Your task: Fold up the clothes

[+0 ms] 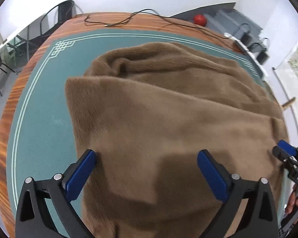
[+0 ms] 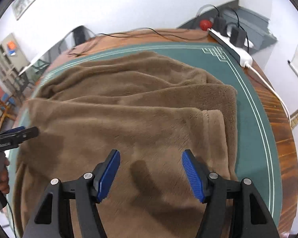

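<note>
A brown fleece garment [image 1: 168,107] lies spread in layered folds across the green mat [image 1: 41,107], and the right wrist view shows the same brown fleece garment [image 2: 129,107]. My left gripper [image 1: 147,156] hovers open just above its near left part, blue pads wide apart with nothing between them. My right gripper [image 2: 151,156] is open too, above the near right part beside a folded edge. Each gripper shows at the side of the other's view: the right gripper [image 1: 284,150] and the left gripper [image 2: 19,131].
The mat covers a wooden table [image 1: 8,119]. Black cables [image 1: 119,21] trail along the far edge. A white power strip [image 2: 234,47] with black adapters sits at the far right, a red ball [image 2: 206,24] behind it. Chairs [image 1: 63,13] stand beyond the table. A hand [image 2: 2,180] holds the left gripper.
</note>
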The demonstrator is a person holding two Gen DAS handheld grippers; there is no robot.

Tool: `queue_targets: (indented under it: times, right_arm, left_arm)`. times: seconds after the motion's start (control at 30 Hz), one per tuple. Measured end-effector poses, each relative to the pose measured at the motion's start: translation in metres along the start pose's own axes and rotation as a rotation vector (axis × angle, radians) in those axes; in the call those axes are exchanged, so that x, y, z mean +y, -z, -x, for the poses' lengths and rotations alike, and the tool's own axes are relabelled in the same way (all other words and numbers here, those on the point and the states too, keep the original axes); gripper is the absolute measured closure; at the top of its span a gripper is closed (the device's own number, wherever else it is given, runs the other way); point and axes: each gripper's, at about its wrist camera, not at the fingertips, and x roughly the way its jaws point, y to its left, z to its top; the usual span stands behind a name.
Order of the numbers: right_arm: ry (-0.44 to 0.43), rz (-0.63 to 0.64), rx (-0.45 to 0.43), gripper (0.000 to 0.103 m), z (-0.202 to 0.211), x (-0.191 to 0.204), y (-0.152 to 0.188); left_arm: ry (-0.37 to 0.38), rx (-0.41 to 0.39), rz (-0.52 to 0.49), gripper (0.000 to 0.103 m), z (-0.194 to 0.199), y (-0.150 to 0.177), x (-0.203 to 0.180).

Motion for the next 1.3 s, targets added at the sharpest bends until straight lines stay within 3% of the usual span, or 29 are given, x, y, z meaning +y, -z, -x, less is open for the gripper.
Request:
queue_targets:
  times: [0.17, 0.33, 0.37, 0.47, 0.7, 0.83, 1.17, 1.3]
  right_arm:
    - [-0.013, 0.077, 0.042, 0.035, 0.011, 0.021, 0.036]
    - [0.028, 0.058, 0.147, 0.034, -0.018, 0.019, 0.059]
    - [0.031, 0.067, 0.135, 0.029, -0.019, 0.019, 0.06]
    - [0.04, 0.09, 0.122, 0.028, -0.02, 0.021, 0.062]
    - [-0.024, 0.113, 0.042, 0.028, 0.033, 0.006, 0.091]
    - [-0.046, 0.145, 0.053, 0.028, 0.063, -0.009, 0.12]
    - [-0.151, 0.311, 0.167, 0.028, 0.13, -0.045, 0.218]
    - [-0.138, 0.398, 0.222, 0.028, 0.139, -0.044, 0.251]
  left_arm:
    - [-0.04, 0.059, -0.081, 0.001, -0.011, 0.028, -0.021]
    - [-0.091, 0.063, -0.125, 0.001, -0.029, 0.035, -0.029]
    - [-0.093, 0.069, -0.122, 0.001, -0.029, 0.034, -0.029]
    - [-0.107, 0.083, -0.119, 0.001, -0.024, 0.033, -0.03]
    - [-0.095, 0.067, -0.097, 0.001, 0.019, 0.062, -0.028]
    - [-0.106, 0.081, -0.084, 0.001, 0.035, 0.093, -0.027]
    - [-0.133, 0.11, -0.043, 0.001, 0.071, 0.164, -0.023]
    - [-0.145, 0.114, -0.017, 0.001, 0.078, 0.187, -0.02]
